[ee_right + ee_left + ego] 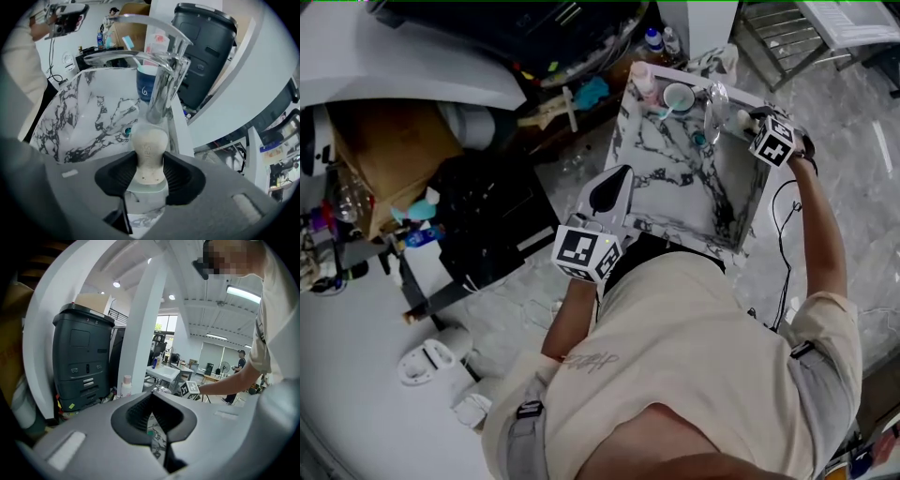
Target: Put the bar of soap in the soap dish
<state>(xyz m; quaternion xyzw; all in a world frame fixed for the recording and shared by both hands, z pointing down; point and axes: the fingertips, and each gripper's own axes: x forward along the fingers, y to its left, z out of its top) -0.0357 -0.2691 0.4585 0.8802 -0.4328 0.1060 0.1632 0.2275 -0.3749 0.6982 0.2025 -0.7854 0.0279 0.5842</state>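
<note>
Cream-coloured and matte, the bar of soap (149, 147) is a rounded oval with faint letters pressed into its face and a few dark specks near its lower end. The right gripper (150, 160) has it clamped, a black ribbed pad pressed against each side, so that the domed end sticks out past the fingertips. From the right gripper view the bar hangs at the rim of the marble-patterned sink (89, 117), just in front of the base of the chrome faucet (164, 79). Right under it sits a pale, greenish, glassy piece that looks like the soap dish (146, 186). I can't tell whether the soap touches it.

A blue cup (145, 84) stands behind the faucet, and a teal drain (126, 132) shows in the basin to the left of the soap.

The left gripper (152, 401) hangs at the near edge of the sink, well apart from the soap. Its jaws are pinched together at the tips with nothing between them, and only a sliver of marble shows through the slit.
</note>
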